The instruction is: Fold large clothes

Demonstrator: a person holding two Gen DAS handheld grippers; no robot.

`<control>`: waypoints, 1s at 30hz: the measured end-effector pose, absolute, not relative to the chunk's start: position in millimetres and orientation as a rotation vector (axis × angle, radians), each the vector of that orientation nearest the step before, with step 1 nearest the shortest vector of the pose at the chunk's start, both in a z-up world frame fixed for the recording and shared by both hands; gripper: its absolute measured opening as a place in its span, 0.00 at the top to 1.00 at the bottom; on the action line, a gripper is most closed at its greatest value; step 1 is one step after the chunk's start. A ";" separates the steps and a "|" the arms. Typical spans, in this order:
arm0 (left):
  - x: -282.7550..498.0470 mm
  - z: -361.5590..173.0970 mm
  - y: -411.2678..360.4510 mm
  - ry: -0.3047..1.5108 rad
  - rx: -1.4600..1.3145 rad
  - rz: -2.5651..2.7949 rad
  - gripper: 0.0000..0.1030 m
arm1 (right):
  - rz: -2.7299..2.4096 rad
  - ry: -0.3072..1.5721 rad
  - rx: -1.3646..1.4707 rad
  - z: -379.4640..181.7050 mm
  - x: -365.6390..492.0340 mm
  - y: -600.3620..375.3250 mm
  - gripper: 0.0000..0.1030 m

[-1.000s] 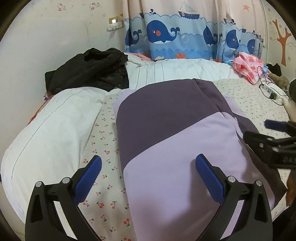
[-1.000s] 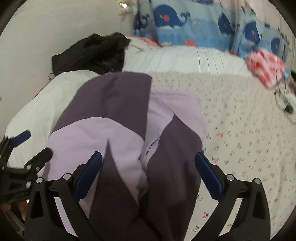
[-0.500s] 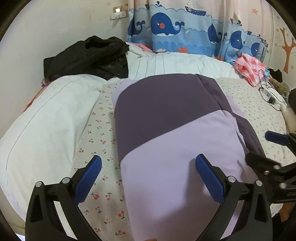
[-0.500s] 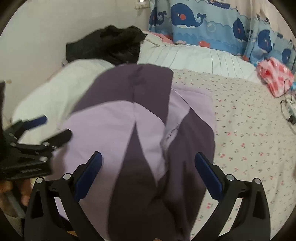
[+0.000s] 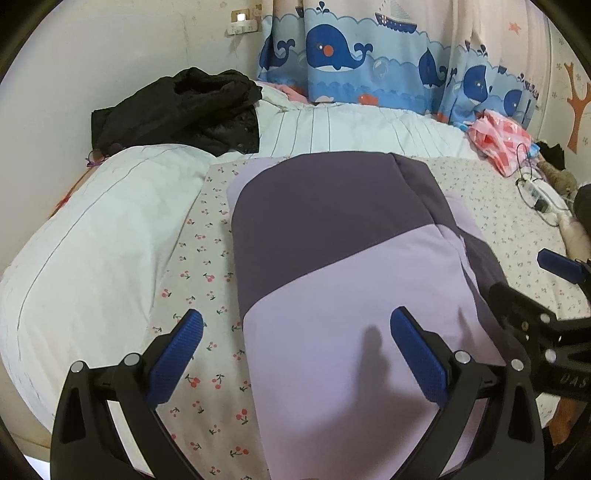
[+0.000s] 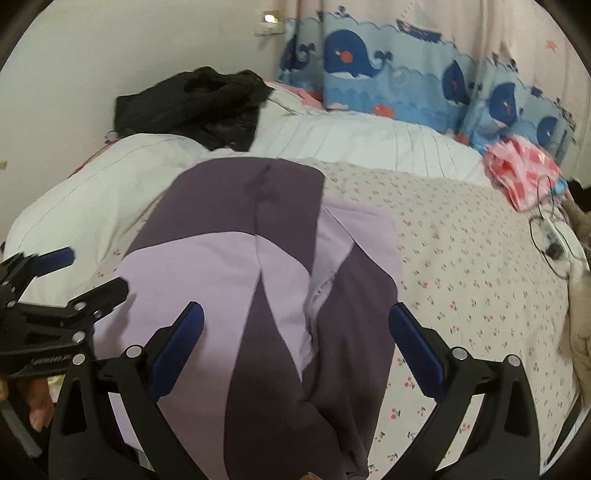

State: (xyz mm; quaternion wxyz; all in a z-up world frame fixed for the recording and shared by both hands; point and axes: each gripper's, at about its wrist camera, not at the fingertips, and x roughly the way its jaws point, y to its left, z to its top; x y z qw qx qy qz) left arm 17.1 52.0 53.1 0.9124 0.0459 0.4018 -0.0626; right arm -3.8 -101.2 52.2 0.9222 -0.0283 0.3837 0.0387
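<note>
Across the middle of both frames, a folded purple jacket [image 5: 332, 280] lies on the cherry-print bed sheet [image 5: 207, 280]. Above its near end, the left gripper [image 5: 295, 343] and right gripper [image 6: 295, 332] hover spread wide, grasping nothing. Upper left, black clothes [image 5: 177, 107] sit heaped.

Soft, even indoor light in both wrist views — no glare, only faint shadows.

A small wall light [image 5: 241, 17] glows above the bed, blown out to white in the right view. A soft finger-shaped shadow [image 5: 373, 345] falls on the purple garment [image 5: 332, 295]. The left view is fairly sharp; the right one is hazier — the garment's near end [image 6: 266, 398] smears. Fisheye bending curves the bed [image 5: 92, 240] and curtain [image 5: 369, 66], and black corners ring both frames.
</note>
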 end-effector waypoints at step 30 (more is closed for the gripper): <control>13.4 51.4 42.6 0.812 0.118 -0.118 0.06 | 0.102 0.784 -0.062 48.5 -4.0 -99.0 0.06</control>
